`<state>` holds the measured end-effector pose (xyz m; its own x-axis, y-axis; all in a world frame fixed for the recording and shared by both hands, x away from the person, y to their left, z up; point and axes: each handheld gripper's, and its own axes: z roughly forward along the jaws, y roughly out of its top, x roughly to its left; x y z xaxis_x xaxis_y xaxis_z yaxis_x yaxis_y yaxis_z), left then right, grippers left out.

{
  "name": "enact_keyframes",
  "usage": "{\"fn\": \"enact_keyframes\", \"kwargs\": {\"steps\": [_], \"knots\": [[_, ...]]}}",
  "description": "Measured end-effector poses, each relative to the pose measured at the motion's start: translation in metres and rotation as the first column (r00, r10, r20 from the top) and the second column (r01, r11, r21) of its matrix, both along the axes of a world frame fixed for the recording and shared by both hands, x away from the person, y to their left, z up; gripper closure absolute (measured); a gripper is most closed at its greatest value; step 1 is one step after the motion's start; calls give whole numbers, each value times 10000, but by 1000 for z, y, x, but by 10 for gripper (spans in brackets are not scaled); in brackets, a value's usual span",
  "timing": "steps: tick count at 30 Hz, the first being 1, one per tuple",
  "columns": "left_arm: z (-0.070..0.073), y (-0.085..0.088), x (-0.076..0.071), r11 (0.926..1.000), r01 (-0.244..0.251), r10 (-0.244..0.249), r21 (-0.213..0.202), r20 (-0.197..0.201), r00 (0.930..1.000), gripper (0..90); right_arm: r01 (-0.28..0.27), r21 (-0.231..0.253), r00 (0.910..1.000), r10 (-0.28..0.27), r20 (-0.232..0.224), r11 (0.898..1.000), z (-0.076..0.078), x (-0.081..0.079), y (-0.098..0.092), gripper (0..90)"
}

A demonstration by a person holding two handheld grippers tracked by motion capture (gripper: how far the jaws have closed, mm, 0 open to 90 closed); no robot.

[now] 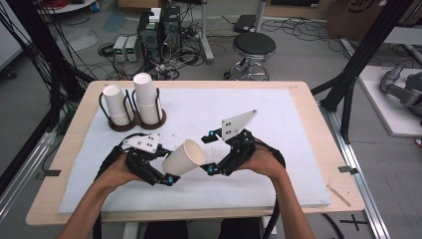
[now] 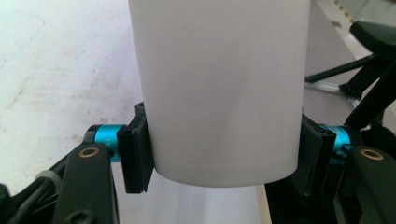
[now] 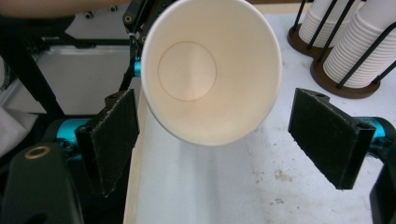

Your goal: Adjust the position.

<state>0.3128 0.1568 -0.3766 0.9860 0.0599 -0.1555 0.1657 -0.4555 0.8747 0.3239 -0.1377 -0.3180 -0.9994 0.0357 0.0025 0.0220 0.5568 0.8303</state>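
Over white mat, your left gripper clamps paper cup near base, cup tilted, mouth toward your right gripper; its jaws spread wide, flanking rim, not touching.

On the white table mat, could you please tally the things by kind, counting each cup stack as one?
Single white paper cup, held in the left gripper: 1
Stacks of white paper cups: 2
Dark round wire holder under the stacks: 1
Hand-held black grippers, left and right: 2
Total: 6
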Motion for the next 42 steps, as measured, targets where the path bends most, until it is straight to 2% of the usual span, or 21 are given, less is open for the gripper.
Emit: {"fn": "enact_keyframes", "kwargs": {"steps": [4, 14, 19, 22, 28, 29, 31, 37, 40, 42], "knots": [[-4, 2, 0, 9988, 5, -2, -491, 71, 10000, 351, 60, 354, 10000, -60, -19, 9994, -4, -1, -4, 170], [-9, 1, -2, 9942, -19, 67, -1077, 444, 9990, 352, 63, 886, 9999, -51, -142, 9960, -17, -5, -6, 169], [-15, -1, -2, 9882, 16, 48, -1529, 416, 9991, 352, 71, 1224, 9998, -46, -207, 9925, -21, -7, -8, 170], [-18, -2, -3, 9858, 15, 51, -1680, 392, 9992, 352, 87, 1383, 9998, -58, -211, 9903, -24, -8, -9, 170], [-20, -8, -5, 9847, 190, -88, -1733, 591, 9982, 352, 111, 1562, 9991, -45, -421, 9877, -32, -8, -6, 170], [-20, -8, -6, 9832, 108, 11, -1822, 650, 9979, 352, 102, 1620, 9989, -25, -475, 9867, -33, -7, -6, 170], [-20, -10, -6, 9808, 222, -97, -1939, 655, 9978, 352, 101, 1663, 9988, -19, -493, 9860, -35, -7, -5, 170], [-22, -15, -8, 9777, 294, -120, -2078, 847, 9963, 352, -54, 2006, 9978, 185, -632, 9797, -38, -7, 0, 171], [-23, -18, -10, 9742, 316, -108, -2233, 938, 9955, 352, -118, 2139, 9974, 267, -665, 9768, -39, -7, 2, 171], [-24, -19, -10, 9692, 403, -152, -2431, 1040, 9945, 352, -139, 2175, 9968, 305, -732, 9760, -40, -7, 4, 171]]}}
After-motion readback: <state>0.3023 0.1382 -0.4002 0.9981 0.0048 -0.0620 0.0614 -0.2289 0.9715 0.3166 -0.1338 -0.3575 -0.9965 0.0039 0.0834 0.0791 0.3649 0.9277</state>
